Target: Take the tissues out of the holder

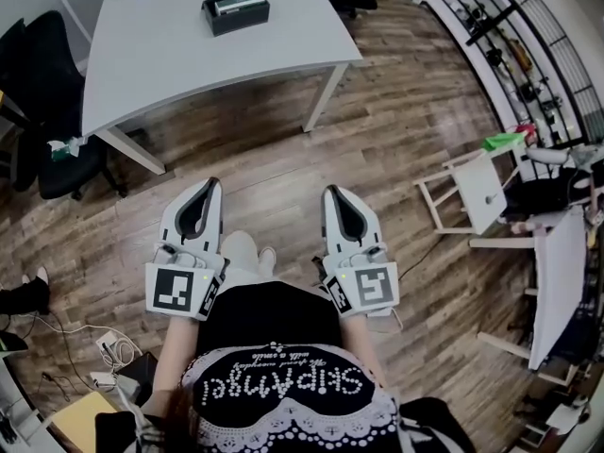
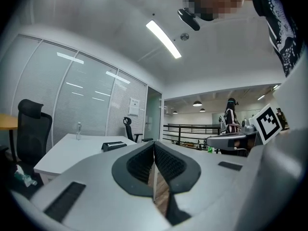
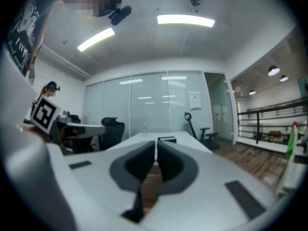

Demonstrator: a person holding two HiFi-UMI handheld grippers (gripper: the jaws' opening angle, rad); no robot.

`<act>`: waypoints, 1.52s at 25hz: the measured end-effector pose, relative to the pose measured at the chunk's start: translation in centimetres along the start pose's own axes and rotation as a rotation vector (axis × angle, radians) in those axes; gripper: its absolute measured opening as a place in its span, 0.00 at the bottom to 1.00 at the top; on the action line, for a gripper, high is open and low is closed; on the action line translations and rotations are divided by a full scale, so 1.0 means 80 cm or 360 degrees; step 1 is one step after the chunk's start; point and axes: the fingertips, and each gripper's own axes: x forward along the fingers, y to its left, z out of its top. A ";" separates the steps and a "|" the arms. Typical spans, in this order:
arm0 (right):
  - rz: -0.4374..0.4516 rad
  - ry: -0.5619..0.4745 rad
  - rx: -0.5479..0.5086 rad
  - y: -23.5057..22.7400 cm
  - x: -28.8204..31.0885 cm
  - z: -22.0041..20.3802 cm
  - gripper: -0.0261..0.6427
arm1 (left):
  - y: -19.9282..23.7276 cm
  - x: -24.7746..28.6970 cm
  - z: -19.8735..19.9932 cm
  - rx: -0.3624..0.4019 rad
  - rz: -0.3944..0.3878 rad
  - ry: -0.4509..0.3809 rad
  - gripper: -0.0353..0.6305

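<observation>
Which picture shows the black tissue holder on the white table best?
The head view: it looks down on the tissue holder, showing its top and sides. The left gripper view shows it small and side-on; the right gripper view shows only a small dark sliver far off.

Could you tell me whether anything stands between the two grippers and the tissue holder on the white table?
Nothing visible does. Only open wooden floor lies between the left gripper, the right gripper and the white table, and the tabletop in front of the tissue holder is bare.
</observation>
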 end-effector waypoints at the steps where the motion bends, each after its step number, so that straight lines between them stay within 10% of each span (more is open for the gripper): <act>1: 0.0000 0.0004 0.0008 -0.004 -0.003 -0.002 0.09 | -0.002 -0.001 -0.001 -0.0006 0.0010 0.0005 0.10; 38: -0.0036 0.0071 0.0108 -0.049 0.267 0.014 0.09 | 0.207 0.192 -0.011 -0.0171 0.0066 0.0102 0.10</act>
